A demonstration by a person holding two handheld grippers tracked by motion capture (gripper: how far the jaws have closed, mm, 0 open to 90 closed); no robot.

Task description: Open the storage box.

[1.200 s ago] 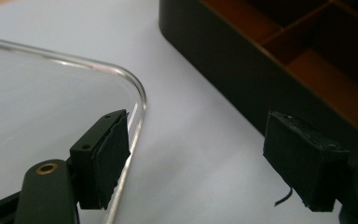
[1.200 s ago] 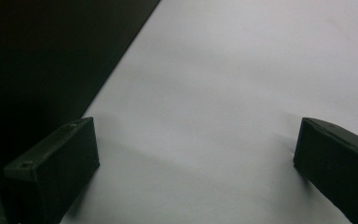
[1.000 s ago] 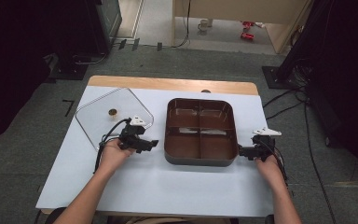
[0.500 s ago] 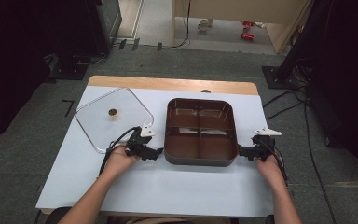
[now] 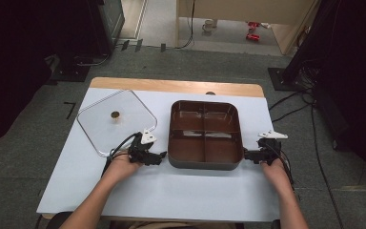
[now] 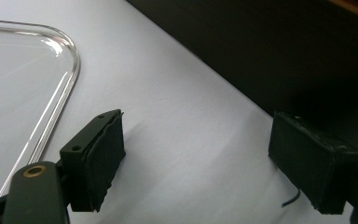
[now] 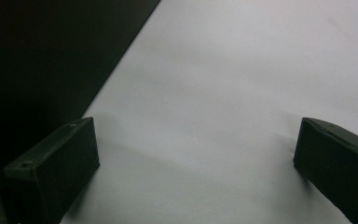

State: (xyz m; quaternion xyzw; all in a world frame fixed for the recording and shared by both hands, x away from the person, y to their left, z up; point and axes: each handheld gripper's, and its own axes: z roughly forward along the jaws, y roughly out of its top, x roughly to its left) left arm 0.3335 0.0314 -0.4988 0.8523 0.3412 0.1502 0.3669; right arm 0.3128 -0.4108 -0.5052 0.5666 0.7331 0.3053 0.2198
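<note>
The brown tray [image 5: 205, 134] is sitting at the centre of the table [image 5: 181, 191], nearly square with no clear long axis, its four open compartments facing up and its sides lying square to the table edges. The left gripper [image 5: 161, 156] is resting at its 9 o'clock and the right gripper [image 5: 246, 155] at its 3 o'clock, both spread wide and pinching nothing, the left one's jaws having just been opening. The left gripper view is showing the clear lid [image 6: 23, 88] at 10 o'clock, its rounded corner close, while the high view is showing that lid [image 5: 116, 121] whole with its knob [image 5: 116, 115].
</note>
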